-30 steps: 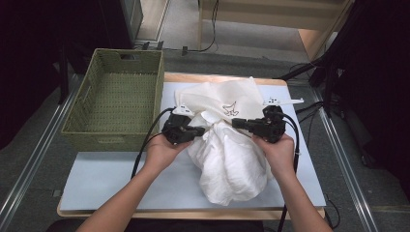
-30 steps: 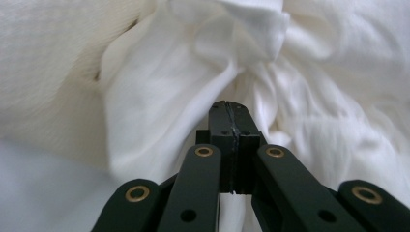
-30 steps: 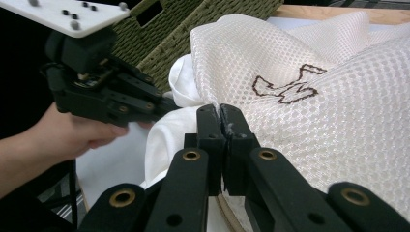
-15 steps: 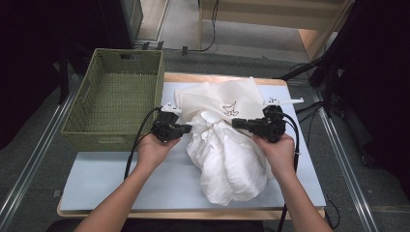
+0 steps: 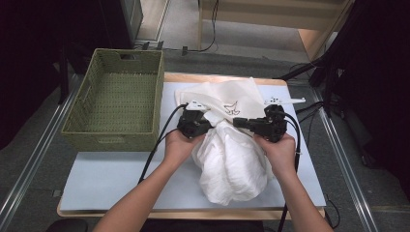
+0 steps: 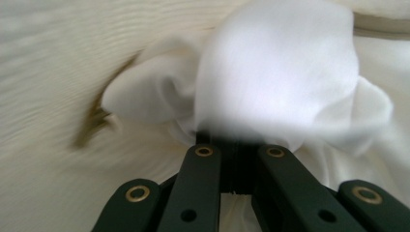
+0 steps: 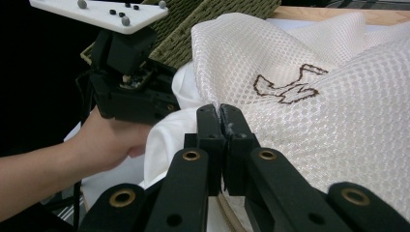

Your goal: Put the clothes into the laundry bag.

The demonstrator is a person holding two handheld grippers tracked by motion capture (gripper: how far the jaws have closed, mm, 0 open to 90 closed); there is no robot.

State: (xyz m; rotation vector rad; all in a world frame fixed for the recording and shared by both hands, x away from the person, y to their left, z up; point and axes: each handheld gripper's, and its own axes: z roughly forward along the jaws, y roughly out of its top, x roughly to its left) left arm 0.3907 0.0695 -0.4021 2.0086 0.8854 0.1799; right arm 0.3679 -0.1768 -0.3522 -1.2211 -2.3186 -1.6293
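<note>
A cream mesh bag (image 5: pixel 220 93) with a brown outline mark (image 7: pixel 285 87) lies on the table, its mouth toward me. A bunched white cloth (image 5: pixel 232 164) bulges out of that mouth. My left gripper (image 5: pixel 209 124) is shut on a fold of the white cloth (image 6: pixel 280 72) at the bag's opening. From the other side, my right gripper (image 5: pixel 237 122) is shut on the edge of the mesh bag (image 7: pixel 338 121), jaws pressed together (image 7: pixel 220 113). In the right gripper view the left gripper (image 7: pixel 130 92) and the hand holding it sit just beyond the cloth.
A green woven basket (image 5: pixel 111 140) stands empty at the left of the table, close to the left hand. A pale blue mat (image 5: pixel 111 179) covers the tabletop. Cables trail from both grippers toward the table's front edge.
The left gripper drew a little to the left, then pushed right into the bag's mouth with the white cloth. The right gripper held still on the bag.
</note>
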